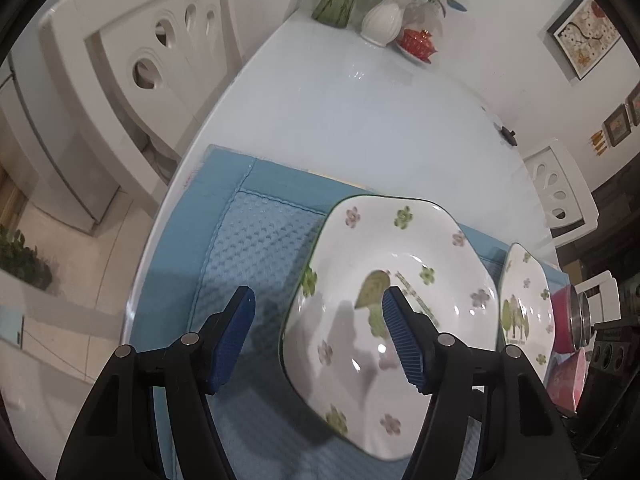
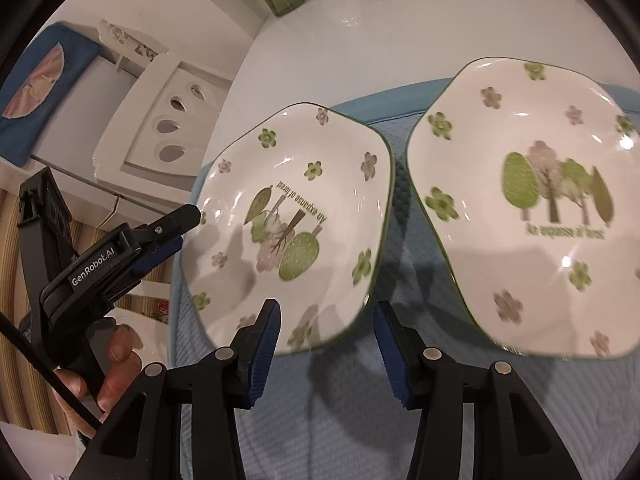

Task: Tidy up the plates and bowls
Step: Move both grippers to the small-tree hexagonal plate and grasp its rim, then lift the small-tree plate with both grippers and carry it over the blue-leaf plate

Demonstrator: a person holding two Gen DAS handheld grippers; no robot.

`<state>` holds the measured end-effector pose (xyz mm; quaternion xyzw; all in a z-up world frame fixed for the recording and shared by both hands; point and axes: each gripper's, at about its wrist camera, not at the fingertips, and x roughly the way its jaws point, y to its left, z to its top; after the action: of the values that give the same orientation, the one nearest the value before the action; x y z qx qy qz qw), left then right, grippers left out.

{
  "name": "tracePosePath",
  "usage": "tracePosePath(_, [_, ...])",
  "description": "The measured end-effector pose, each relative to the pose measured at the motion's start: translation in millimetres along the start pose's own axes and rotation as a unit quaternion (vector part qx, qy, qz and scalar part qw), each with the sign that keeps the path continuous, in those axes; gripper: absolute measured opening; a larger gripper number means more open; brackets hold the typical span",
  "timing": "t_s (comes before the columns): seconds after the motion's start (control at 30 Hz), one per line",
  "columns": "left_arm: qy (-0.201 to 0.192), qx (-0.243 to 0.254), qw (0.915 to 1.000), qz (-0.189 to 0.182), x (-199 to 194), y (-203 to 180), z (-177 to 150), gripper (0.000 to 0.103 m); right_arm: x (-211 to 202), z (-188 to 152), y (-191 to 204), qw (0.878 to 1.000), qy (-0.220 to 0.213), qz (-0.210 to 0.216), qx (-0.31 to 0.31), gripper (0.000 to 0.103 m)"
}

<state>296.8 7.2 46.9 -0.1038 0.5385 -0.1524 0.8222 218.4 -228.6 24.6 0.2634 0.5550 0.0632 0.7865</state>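
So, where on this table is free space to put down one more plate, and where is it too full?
Free: the bare table top between the blue mat and the white vase, and the mat's left part beside the left plate. Crowded: the narrow gap between the left plate and the right plate, and the mat's right end, where pink bowls stand.

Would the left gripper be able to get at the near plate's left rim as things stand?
Probably yes: the left gripper is open and straddles the near plate's left rim, with only the blue mat beneath.
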Motion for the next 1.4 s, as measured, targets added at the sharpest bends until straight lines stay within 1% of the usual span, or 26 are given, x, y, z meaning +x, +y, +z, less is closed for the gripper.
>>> tracePosePath(0.07, [0.002,0.001,1.0,-0.002,6,1,2,0.063,6,5,-1,1.0,0.0,-0.003,0.001,0.047])
tracePosePath(0.13, [0.005,0.005,1.0,-0.006,11,1,5,0.061,12,9,-2,1.0,0.001,-0.003,0.001,0.042])
tracePosePath(0.17, [0.007,0.009,0.9999,-0.01,13,1,5,0.058,13,10,-1,1.0,0.001,-0.003,-0.003,0.039])
tracePosePath(0.27, [0.012,0.017,0.9997,-0.015,21,0,5,0.054,15,11,7,0.999,-0.011,-0.022,-0.029,0.039])
tracePosePath(0.37, [0.019,0.022,0.9993,-0.026,28,-1,5,0.048,19,8,11,0.998,-0.02,-0.038,-0.045,0.038])
tracePosePath(0.5, [0.01,0.037,0.999,-0.022,31,-5,4,0.047,22,6,14,0.997,-0.022,-0.051,-0.06,0.036])
tracePosePath(0.63, [0.001,0.078,0.9968,-0.02,25,-10,0,0.047,22,4,17,0.993,-0.023,-0.067,-0.093,0.033])
tracePosePath(0.67, [-0.001,0.093,0.9956,-0.015,21,-13,-4,0.047,22,3,17,0.992,-0.024,-0.066,-0.103,0.033])
tracePosePath(0.77, [0.004,0.112,0.9936,-0.012,15,-14,-12,0.047,18,0,17,0.989,-0.017,-0.05,-0.139,0.033])
tracePosePath(0.87, [0.009,0.112,0.9936,-0.009,9,-11,-25,0.047,12,-9,20,0.984,-0.003,-0.046,-0.174,0.033])
tracePosePath(0.97, [0.014,0.099,0.995,-0.009,2,-4,-40,0.047,9,-20,27,0.979,0.009,-0.047,-0.201,0.033])
tracePosePath(1.07, [0.018,0.09,0.9957,-0.012,-5,0,-53,0.047,6,-34,28,0.978,0.027,-0.033,-0.205,0.033])
tracePosePath(1.17, [0.025,0.093,0.9953,-0.01,-5,2,-61,0.047,4,-48,27,0.977,0.04,-0.024,-0.21,0.033])
tracePosePath(1.23, [0.017,0.092,0.9956,-0.007,-6,3,-62,0.045,8,-51,25,0.977,0.048,-0.022,-0.208,0.033])
tracePosePath(1.3, [0.008,0.087,0.9962,-0.005,-5,2,-61,0.04,12,-45,19,0.98,0.052,-0.017,-0.193,0.033])
tracePosePath(1.37, [-0.001,0.082,0.9966,0.002,-1,4,-61,0.034,14,-39,18,0.98,0.041,-0.029,-0.193,0.033])
tracePosePath(1.4, [-0.005,0.081,0.9967,0.004,-1,3,-60,0.034,15,-36,20,0.979,0.031,-0.036,-0.198,0.033])
